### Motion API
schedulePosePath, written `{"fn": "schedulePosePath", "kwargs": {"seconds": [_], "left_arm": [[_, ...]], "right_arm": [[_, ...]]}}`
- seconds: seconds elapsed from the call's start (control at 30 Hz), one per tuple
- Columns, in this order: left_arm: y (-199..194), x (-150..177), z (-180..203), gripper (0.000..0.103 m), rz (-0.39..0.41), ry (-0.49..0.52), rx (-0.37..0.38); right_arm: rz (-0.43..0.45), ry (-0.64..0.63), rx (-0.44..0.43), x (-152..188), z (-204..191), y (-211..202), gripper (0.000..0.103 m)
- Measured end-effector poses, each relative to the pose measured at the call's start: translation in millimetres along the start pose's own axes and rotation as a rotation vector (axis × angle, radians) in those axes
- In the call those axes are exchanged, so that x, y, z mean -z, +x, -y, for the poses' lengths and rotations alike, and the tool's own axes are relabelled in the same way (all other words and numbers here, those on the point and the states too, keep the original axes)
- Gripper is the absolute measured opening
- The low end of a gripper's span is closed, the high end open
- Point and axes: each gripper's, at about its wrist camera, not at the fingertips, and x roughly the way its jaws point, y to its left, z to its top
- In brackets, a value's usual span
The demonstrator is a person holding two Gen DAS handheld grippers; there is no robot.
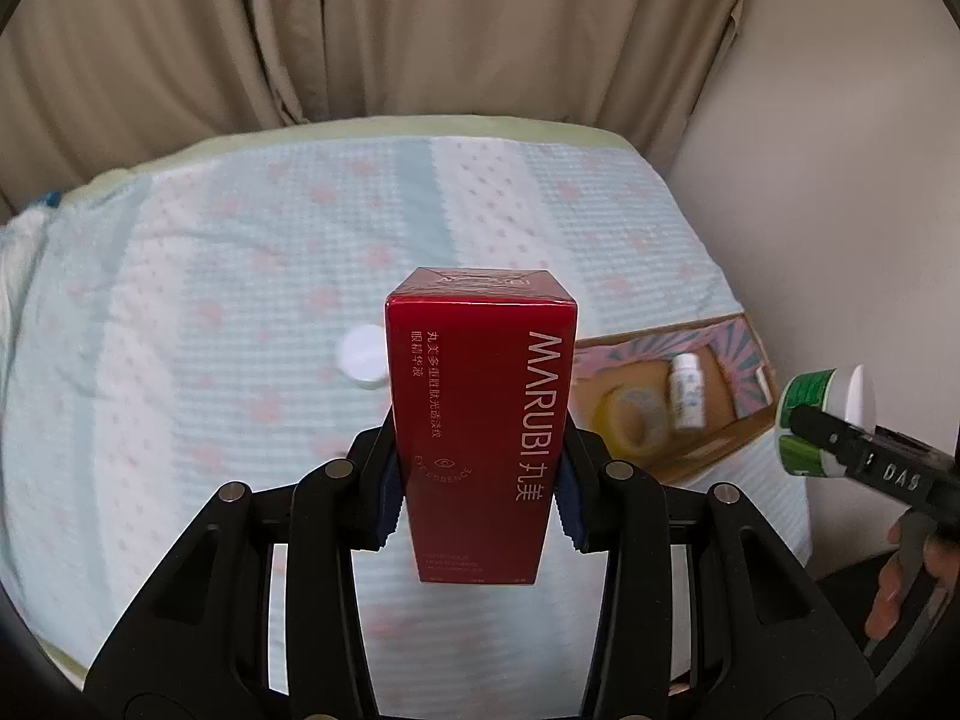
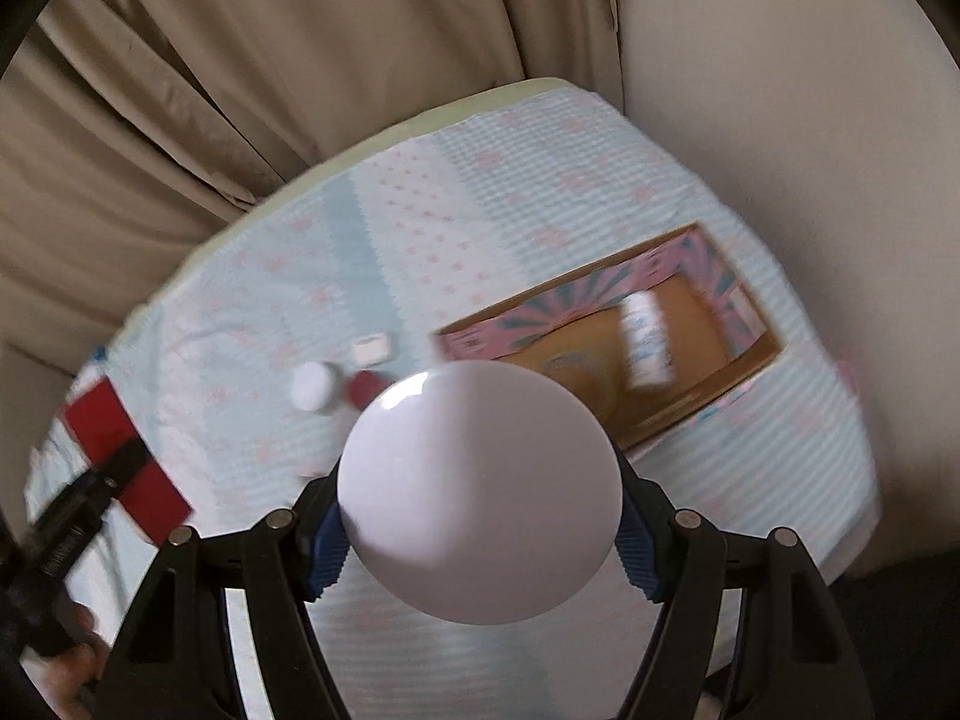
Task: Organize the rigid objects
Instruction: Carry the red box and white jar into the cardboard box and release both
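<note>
1. I had the red MARUBI eye-essence carton (image 1: 483, 414) clamped upright in the left gripper (image 1: 477, 495), its blue pads (image 1: 390, 504) pressed against both narrow sides near the lower half, the carton lifted above the bed.
2. From the right wrist view the same carton (image 2: 99, 423) showed as a red block at the far left, with the left gripper (image 2: 129, 468) across its middle.
3. The right gripper (image 2: 480, 534) was clenched on a round jar with a white lid (image 2: 477, 489), the lid facing the camera and filling the gap between the fingers.
4. In the left wrist view that jar (image 1: 825, 414) showed a green label and hung in the air to the right of the cardboard box (image 1: 708, 438).
5. The box lay on the bed near its right edge, holding a roll of clear tape (image 1: 630, 420) and a small white bottle (image 1: 687, 390) lying side by side.
6. On the quilted bedcover (image 1: 240, 276) sat a white-capped jar (image 2: 312, 387), a small red item (image 2: 363, 390) and a small white item (image 2: 372, 351), close together left of the box; motion blur hid their detail.
7. Beige curtains (image 1: 360, 30) hung behind the bed.
</note>
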Motion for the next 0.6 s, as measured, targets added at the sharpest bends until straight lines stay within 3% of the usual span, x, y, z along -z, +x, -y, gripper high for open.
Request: {"fn": "schedulePosePath", "kwargs": {"seconds": [0.23,0.43,0.6], "left_arm": [[39.0,6.4,87.5,0.037,-0.053,-0.017,0.025],[83.4,4.8,151.8,0.037,-0.122,0.072,0.056],[131.0,5.2,182.9,0.037,-0.184,0.148,0.082]], "right_arm": [[-0.044,-0.032,-0.017,-31.4,80.5,21.9,0.069],[-0.08,0.0,-0.024,-45.5,127.8,45.1,0.069],[-0.106,0.013,-0.015,-47.9,151.9,75.0,0.069]]}}
